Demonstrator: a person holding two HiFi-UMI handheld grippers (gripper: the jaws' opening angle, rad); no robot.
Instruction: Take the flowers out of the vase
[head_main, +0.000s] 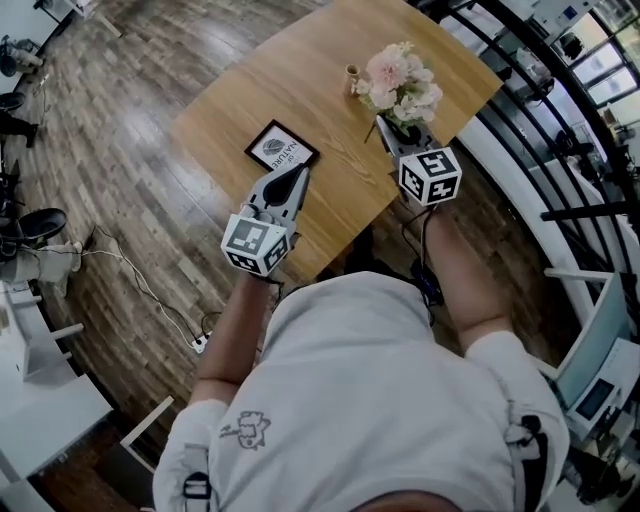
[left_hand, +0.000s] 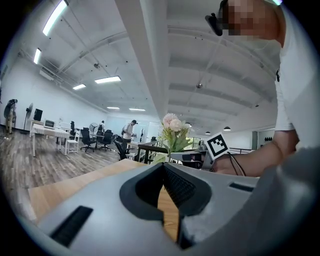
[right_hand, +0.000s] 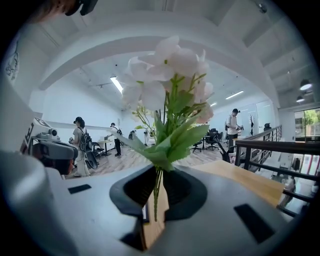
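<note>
Right gripper view: flowers (right_hand: 170, 95) upright

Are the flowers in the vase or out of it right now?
Out. The right gripper is shut on the stems of the flowers, and a stem end hangs bare between its jaws, nothing around it.

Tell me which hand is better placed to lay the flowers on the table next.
Right. The right tongs clamp the flowers by their stems, over the table. The left tongs are shut and empty, near the framed picture.
</note>
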